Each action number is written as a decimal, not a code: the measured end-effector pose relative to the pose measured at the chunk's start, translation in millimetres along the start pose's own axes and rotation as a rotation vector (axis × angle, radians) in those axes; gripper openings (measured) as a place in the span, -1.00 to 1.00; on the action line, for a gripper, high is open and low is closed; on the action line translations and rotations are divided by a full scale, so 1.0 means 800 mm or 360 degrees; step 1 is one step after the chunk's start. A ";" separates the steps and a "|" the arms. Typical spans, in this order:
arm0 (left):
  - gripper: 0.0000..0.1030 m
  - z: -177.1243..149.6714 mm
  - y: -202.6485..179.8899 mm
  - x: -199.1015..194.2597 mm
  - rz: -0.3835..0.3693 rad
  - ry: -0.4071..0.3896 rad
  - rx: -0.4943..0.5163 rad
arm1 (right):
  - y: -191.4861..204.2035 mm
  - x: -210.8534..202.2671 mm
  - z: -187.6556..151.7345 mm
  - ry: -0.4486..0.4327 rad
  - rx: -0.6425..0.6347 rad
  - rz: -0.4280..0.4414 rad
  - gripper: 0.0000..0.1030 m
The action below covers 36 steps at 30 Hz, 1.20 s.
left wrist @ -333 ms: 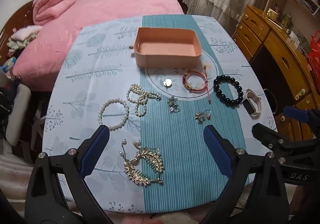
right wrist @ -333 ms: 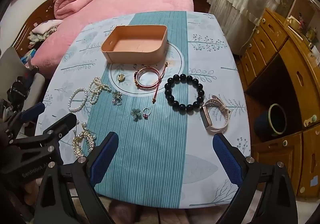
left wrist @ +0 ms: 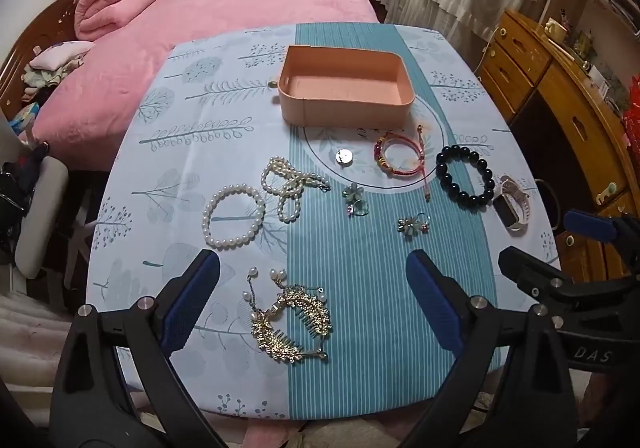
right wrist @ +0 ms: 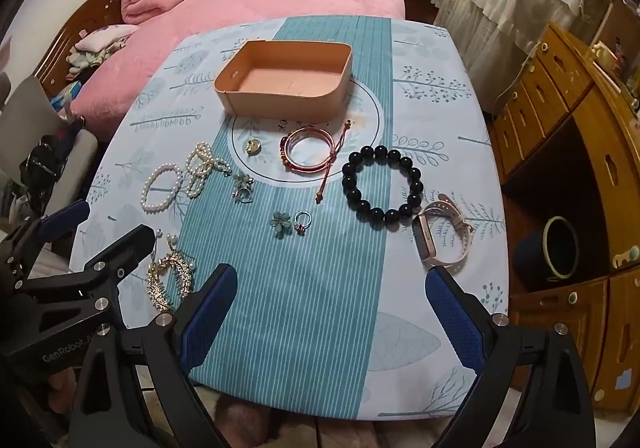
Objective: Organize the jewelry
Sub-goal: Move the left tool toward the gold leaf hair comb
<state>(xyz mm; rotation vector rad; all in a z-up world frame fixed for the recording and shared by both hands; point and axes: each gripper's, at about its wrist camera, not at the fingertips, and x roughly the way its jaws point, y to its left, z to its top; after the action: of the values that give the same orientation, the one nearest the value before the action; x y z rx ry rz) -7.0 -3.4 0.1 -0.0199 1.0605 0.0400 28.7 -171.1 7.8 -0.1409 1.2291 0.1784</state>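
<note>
Both my left gripper (left wrist: 312,312) and right gripper (right wrist: 330,314) gape wide, empty. The ornate gold metal hair comb (left wrist: 290,322) lies between my left jaws, near the table edge: light, stiff, snaggy; I'd pinch its leafy spine.

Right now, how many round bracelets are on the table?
3. A white pearl bracelet left of the tangled pearl strand, a red cord bracelet below the box, a black bead bracelet beside the watch.
</note>
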 end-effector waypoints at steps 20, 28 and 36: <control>0.80 0.007 0.005 0.023 -0.0021 0.0092 -0.0005 | -0.002 0.013 -0.001 0.0028 -0.0025 0.0034 0.88; 0.80 0.009 0.007 0.027 -0.0062 0.0112 -0.0043 | 0.003 0.009 0.000 0.0008 -0.0049 0.0047 0.88; 0.79 0.009 0.009 0.027 -0.0065 0.0118 -0.0048 | 0.008 0.006 -0.001 0.0000 -0.0064 0.0065 0.84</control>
<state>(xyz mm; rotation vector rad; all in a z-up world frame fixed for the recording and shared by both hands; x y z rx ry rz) 9.4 4.6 -15.5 -0.0710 1.1332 0.0182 28.1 -165.0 2.7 -0.1506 1.2293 0.2385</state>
